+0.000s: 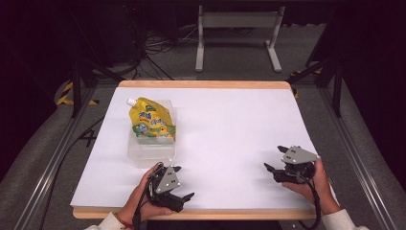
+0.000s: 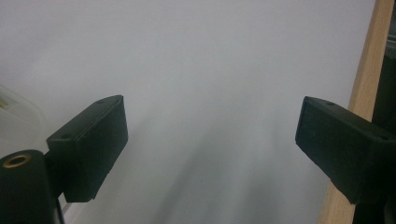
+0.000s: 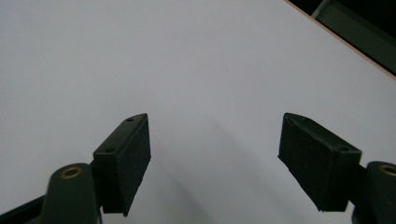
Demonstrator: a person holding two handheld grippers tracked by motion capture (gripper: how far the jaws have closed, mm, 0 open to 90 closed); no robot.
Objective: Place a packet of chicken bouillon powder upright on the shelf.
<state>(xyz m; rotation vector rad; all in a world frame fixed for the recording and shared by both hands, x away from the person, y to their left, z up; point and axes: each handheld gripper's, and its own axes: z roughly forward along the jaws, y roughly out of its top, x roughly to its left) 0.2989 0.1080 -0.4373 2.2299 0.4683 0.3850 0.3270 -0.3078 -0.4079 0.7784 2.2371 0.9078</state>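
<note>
Worktop (image 1: 230,139): a white sheet over a wooden board whose edge shows along the far and near sides; in the left gripper view (image 2: 196,60) it runs pale and blurred to a wooden rim at the right, and in the right gripper view (image 3: 187,60) it reaches a thin wooden edge at the upper right corner.
Clear container (image 1: 152,151): a see-through plastic tub on the left half of the worktop, about midway between the far and near edges; a curved corner of it (image 2: 14,121) shows at the left of the left gripper view.
Pouch (image 1: 152,122): yellow and green with a white spout cap, lying in the clear container, spout toward the far left corner.
Left gripper (image 1: 184,182): held in the person's left hand (image 1: 141,199) at the near edge, just in front of the clear container; its jaws stand wide apart with nothing between them.
Right gripper (image 1: 274,158): held in the person's right hand (image 1: 321,184) near the right edge, toward the near right corner, well apart from the left gripper; its jaws are spread wide over bare white sheet, empty.
</note>
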